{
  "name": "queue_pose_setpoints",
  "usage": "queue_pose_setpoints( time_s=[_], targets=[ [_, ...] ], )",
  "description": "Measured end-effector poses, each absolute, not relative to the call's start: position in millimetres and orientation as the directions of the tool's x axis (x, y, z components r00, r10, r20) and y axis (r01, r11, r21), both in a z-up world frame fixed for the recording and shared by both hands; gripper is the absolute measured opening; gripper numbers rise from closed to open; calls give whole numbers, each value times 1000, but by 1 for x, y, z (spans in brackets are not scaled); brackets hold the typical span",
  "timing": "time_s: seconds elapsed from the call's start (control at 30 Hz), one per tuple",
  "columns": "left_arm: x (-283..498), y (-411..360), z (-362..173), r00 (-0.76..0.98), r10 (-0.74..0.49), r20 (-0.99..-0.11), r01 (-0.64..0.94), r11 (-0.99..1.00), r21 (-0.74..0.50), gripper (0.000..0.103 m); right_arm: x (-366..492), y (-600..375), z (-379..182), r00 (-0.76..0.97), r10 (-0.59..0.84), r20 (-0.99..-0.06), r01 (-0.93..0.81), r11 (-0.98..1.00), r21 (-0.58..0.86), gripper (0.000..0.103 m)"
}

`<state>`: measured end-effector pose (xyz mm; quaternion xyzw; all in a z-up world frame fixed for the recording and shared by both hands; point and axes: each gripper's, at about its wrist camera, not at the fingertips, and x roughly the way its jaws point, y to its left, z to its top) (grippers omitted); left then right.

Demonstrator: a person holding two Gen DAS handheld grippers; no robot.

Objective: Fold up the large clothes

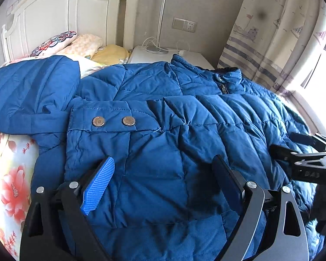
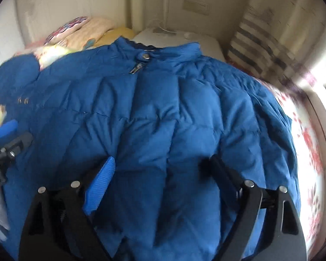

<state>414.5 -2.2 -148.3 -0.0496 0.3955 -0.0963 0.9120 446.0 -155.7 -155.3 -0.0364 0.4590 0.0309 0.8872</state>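
A big quilted blue puffer jacket point(image 1: 163, 113) lies spread front-up across the bed, its zipped stand collar point(image 1: 228, 78) pointing away toward the white headboard point(image 1: 54, 10) and the white bedside table point(image 1: 154, 54).

The left claw point(image 1: 163, 174) hangs over the jacket with its jaws spread wide, nothing between them but the padded cloth lying below; whether the tips press into it I cannot tell. Just ahead of it, slightly to its left, sits a stitched cuff band with two round metal snap buttons point(image 1: 113, 121), on a sleeve folded across the chest. Farther left, a blue hood point(image 1: 30, 91) rests on the floral bedsheet point(image 1: 8, 174).

The right claw point(image 2: 160, 174) is also wide open and holds nothing, poised over the jacket's middle, the zipper pull point(image 2: 137, 67) and collar snap straight ahead of it. Its view is smeared. The jacket's far edge drapes off to its right, onto the flowered sheet. Each claw shows at the edge of the other's view, so they are side by side.

A striped, boat-printed curtain point(image 1: 271, 32) hangs beyond, to the right.
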Motion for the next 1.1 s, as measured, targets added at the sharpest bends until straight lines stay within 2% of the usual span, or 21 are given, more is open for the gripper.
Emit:
queue_pose_setpoints(
  time_s=[0.07, 0.13, 0.23, 0.3, 0.4, 0.47, 0.57, 0.67, 0.8, 0.87, 0.9, 0.93, 1.0, 1.1],
  targets=[
    [411, 7, -145, 687, -241, -685, 125, 969, -215, 87, 428, -155, -139, 633, 22, -774, -51, 999, -13, 88],
    [403, 28, -136, 730, -289, -619, 95, 940, -327, 86, 411, -144, -128, 681, 72, -729, -78, 997, 26, 91],
    [394, 77, -124, 788, -353, -505, 32, 842, -538, 86, 407, -121, -145, 656, 74, -751, -143, 989, -28, 93],
    [388, 125, -119, 825, -369, -427, -39, 718, -695, 86, 408, -122, -170, 633, 52, -772, -130, 991, -39, 94],
    [378, 212, -123, 887, -308, -344, -164, 487, -858, 86, 406, -130, -171, 647, 79, -759, -111, 994, 9, 94],
    [376, 261, -128, 909, -252, -331, -218, 389, -895, 86, 405, -131, -174, 644, 82, -760, -114, 993, 11, 95],
    [372, 342, -135, 926, -119, -358, -312, 292, -904, 85, 403, -128, -176, 645, 76, -760, -117, 993, 0, 95],
    [383, 387, -138, 926, -102, -364, -330, 249, -911, 84, 402, -130, -176, 642, 96, -761, -123, 992, 21, 96],
    [409, 425, -136, 908, -72, -412, -383, 252, -888, 83, 399, -131, -175, 646, 119, -754, -125, 991, 50, 96],
    [422, 428, -136, 889, -66, -453, -420, 278, -864, 68, 398, -134, -174, 653, 130, -746, -124, 990, 64, 96],
    [430, 426, -138, 876, -81, -475, -434, 293, -852, 38, 398, -135, -173, 659, 137, -739, -123, 990, 74, 95],
    [435, 425, -142, 872, -112, -476, -430, 288, -856, 3, 397, -137, -172, 664, 144, -734, -122, 989, 84, 95],
    [431, 417, -136, 886, -67, -459, -423, 289, -858, 2, 395, -139, -171, 670, 160, -725, -122, 987, 104, 95],
    [423, 373, -94, 911, 13, -412, -371, 464, -804, 1, 392, -145, -169, 689, 171, -705, -108, 985, 134, 92]
  ],
)
